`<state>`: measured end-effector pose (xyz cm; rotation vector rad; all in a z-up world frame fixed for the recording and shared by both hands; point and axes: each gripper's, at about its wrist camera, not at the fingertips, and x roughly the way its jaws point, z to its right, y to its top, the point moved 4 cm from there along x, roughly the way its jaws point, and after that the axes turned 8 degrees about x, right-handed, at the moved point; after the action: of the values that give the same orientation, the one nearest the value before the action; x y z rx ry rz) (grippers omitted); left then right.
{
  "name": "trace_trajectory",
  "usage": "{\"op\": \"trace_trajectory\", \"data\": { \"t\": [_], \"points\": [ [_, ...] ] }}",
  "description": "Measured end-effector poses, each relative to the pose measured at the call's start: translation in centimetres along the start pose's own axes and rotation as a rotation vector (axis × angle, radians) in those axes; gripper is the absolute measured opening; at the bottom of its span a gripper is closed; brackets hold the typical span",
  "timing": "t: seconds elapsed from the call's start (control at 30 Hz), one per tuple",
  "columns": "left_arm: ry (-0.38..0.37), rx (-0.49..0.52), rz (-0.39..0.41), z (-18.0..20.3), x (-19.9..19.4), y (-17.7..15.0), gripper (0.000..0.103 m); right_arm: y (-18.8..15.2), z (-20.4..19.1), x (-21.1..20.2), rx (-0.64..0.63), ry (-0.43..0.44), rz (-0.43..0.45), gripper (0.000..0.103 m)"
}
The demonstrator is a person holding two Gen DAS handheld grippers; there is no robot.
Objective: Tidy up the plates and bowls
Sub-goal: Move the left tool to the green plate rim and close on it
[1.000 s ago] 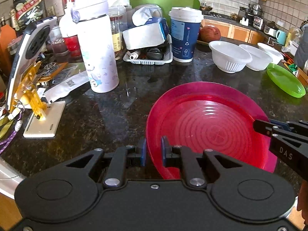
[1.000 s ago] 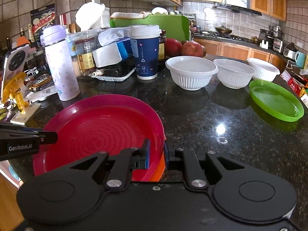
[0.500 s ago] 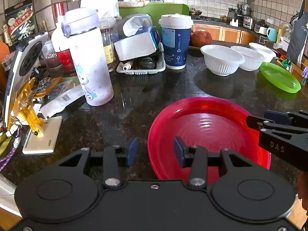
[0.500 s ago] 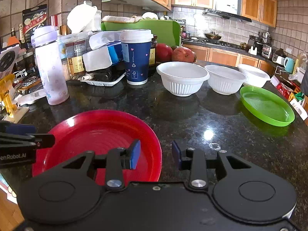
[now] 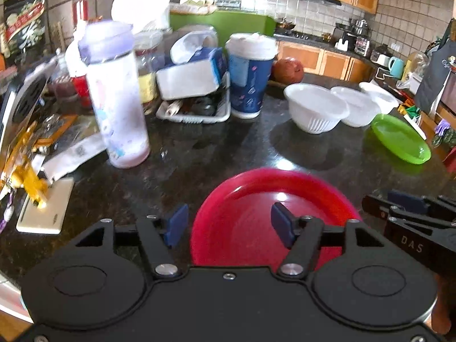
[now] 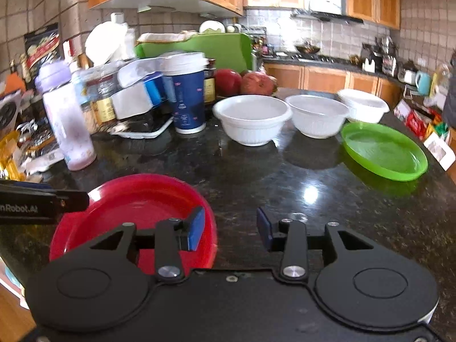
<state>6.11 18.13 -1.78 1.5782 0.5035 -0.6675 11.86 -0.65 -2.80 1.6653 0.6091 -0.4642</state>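
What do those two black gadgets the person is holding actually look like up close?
Both are matte black plastic. The left gripper and the right gripper each have two round housings, silver pivot bolts, angular linkage arms and blue fingertip pads. White lettering marks their sides: "DAS" on the right, "Robot.AI" on the left. No cables show.

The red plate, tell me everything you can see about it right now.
The red plate is round and glossy, seemingly plastic, with a raised rim and a shallow, empty well catching a light glare. It lies flat on the dark speckled counter near its front edge, apart from the white bowls and the green plate. Both hand-held grippers are open; neither grips it. The left hand-held gripper straddles its left rim, and the right hand-held gripper has one finger over its right rim.
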Motion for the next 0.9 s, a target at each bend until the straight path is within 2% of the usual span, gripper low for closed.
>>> {"op": "trace_trajectory", "data": {
  "t": [0.03,0.17,0.3,0.6,0.73,0.9],
  "points": [
    [0.016,0.001,-0.001,0.4,-0.1,0.3,0.079,0.2,0.7,-0.1,0.016,0.002,-0.005,0.042],
    [0.051,0.05,0.046,3.0,-0.4,1.6,0.079,1.3,4.7,-0.3,0.082,-0.016,-0.012,0.044],
    [0.015,0.07,0.005,6.0,0.8,3.2,0.079,2.5,9.0,-0.8,0.105,-0.062,0.003,0.046],
    [-0.027,0.077,-0.042,14.3,4.4,6.8,0.079,6.5,18.3,-1.6,0.041,-0.121,0.055,0.051],
    [0.003,0.067,-0.056,17.8,6.2,8.0,0.078,8.4,22.5,-1.1,0.021,-0.114,0.045,0.051],
    [-0.016,0.041,-0.098,20.9,8.3,9.3,0.074,10.9,26.9,0.2,-0.038,-0.103,0.045,0.051]
  ]
}}
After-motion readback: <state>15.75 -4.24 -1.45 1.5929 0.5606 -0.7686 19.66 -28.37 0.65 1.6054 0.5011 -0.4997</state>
